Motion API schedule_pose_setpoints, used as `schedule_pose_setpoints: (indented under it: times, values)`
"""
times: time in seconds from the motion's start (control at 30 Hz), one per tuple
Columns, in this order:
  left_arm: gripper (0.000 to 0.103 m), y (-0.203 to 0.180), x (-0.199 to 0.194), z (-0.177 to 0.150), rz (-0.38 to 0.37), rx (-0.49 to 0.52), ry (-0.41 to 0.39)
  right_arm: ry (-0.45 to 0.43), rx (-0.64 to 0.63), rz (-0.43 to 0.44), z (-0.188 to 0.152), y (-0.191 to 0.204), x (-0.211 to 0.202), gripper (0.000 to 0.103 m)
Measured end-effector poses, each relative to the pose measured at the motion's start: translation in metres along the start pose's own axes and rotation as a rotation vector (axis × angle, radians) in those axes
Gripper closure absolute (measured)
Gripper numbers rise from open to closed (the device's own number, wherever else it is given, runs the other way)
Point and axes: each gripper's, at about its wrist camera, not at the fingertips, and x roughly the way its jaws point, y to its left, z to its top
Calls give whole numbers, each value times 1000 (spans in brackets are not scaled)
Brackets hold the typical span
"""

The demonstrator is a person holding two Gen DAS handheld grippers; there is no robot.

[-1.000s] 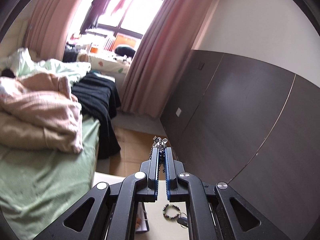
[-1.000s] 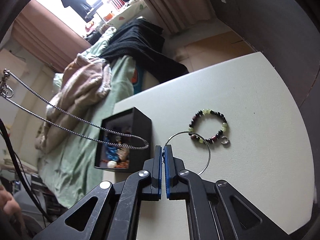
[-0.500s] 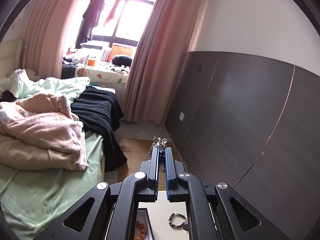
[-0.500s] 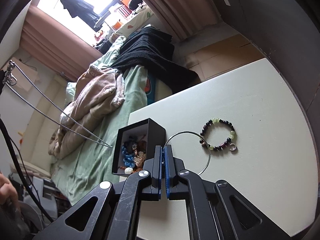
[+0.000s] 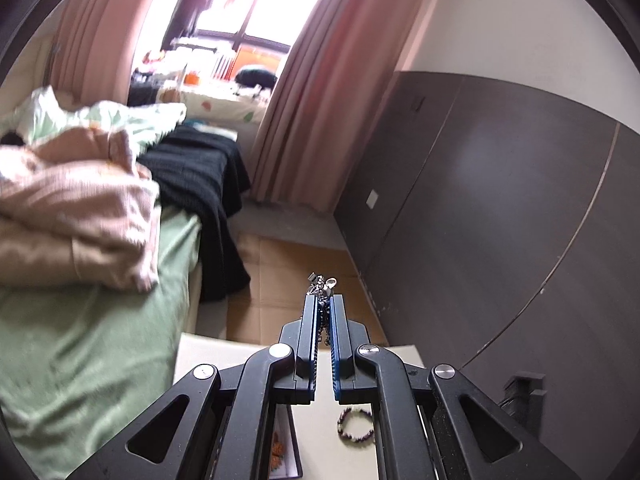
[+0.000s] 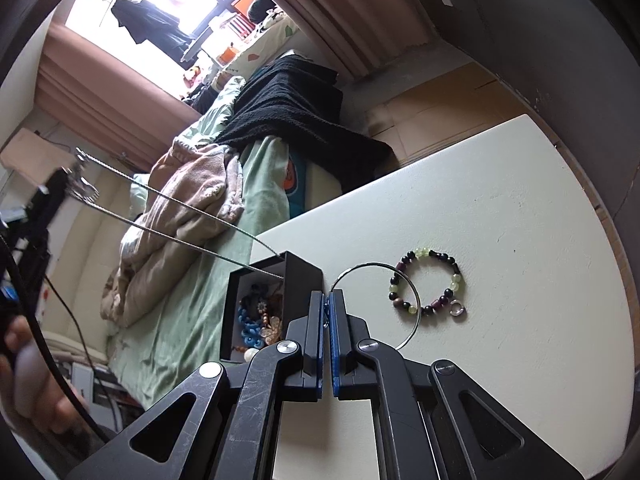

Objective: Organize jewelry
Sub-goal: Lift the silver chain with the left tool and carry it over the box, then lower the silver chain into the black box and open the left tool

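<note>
Lower the silver chain necklace (image 6: 176, 216), pinched at its clasp in the left claw (image 5: 323, 305), slowly so its hanging loop coils inside the black jewelry box (image 6: 276, 300) at ten o'clock of the right claw (image 6: 329, 304). Right claw: clamped on the wire bangle (image 6: 414, 300). Beaded bracelet (image 6: 430, 284) on the table (image 6: 520, 320), two o'clock, clear of the path.

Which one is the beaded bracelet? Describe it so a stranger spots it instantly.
On the white table, look right of the black jewelry box. The beaded bracelet lies flat there, beside the thin silver hoop. Unlike the plain hoop, it is strung with dark and pale green beads.
</note>
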Motion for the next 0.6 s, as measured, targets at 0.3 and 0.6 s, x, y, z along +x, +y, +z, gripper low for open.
schedule_pose_setpoints:
  times: [0.3, 0.6]
  values:
    - [98, 32, 51, -52, 18, -52, 155, -7, 26, -7, 1, -5, 3, 99]
    - [98, 39, 69, -66, -15, -100, 241, -24, 22, 13, -1, 1, 5, 99]
